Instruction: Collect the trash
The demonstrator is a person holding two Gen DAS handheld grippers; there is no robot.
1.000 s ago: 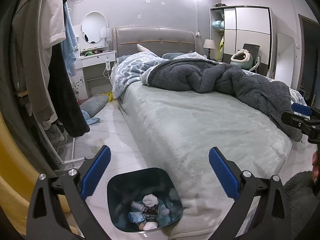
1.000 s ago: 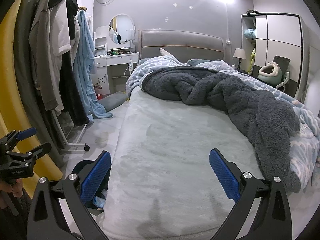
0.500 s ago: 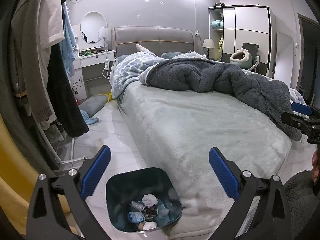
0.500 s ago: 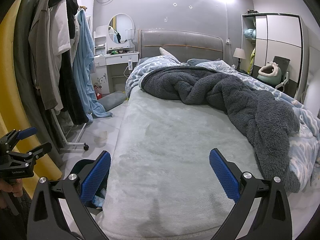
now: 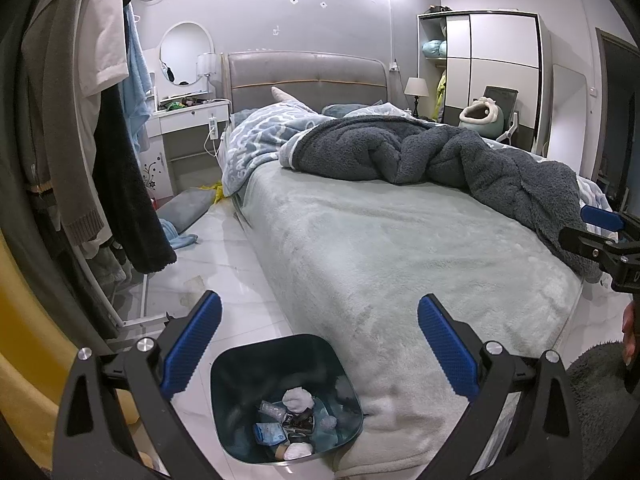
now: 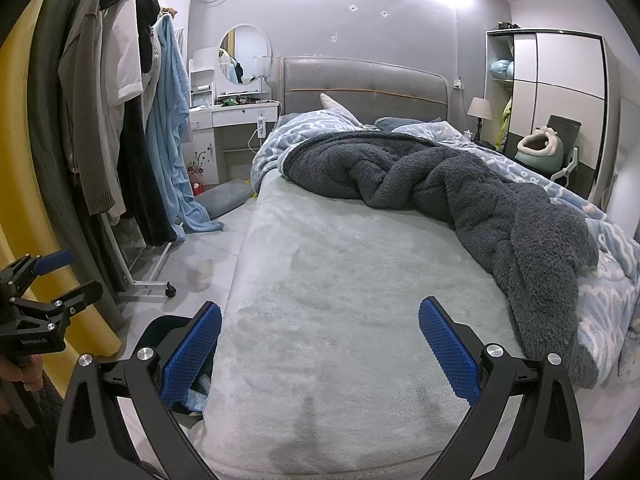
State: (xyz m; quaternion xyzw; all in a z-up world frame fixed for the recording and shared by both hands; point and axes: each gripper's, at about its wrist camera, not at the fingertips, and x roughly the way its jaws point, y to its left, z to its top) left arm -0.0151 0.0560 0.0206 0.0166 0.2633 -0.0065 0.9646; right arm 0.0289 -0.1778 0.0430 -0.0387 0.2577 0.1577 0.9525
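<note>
1. The left gripper (image 5: 318, 344) hangs with its blue-padded fingers (image 5: 192, 344) spread wide and nothing between them.
2. Just below and between those fingers stands the dark teal trash bin (image 5: 240, 364), on the pale floor tiles (image 5: 224, 264) against the foot corner of the bed (image 5: 400, 264).
3. The bin's mouth faces up; crumpled white tissues (image 5: 298, 400), a blue-and-white packet (image 5: 270, 434) and other small scraps lie at its bottom.
4. The right gripper (image 6: 320, 344) is likewise released, fingers apart and empty, hovering over the grey-green plush bed cover (image 6: 340, 300).
5. From the right wrist view the bin (image 6: 168, 328) shows only as a dark rim behind the left finger, beside the mattress edge.
6. A dark grey fleece blanket (image 6: 460, 192) lies rumpled across the far side of the bed, well apart from both grippers.
7. A clothes rack (image 6: 140, 264) with hanging garments stands to the left of the bed.
</note>
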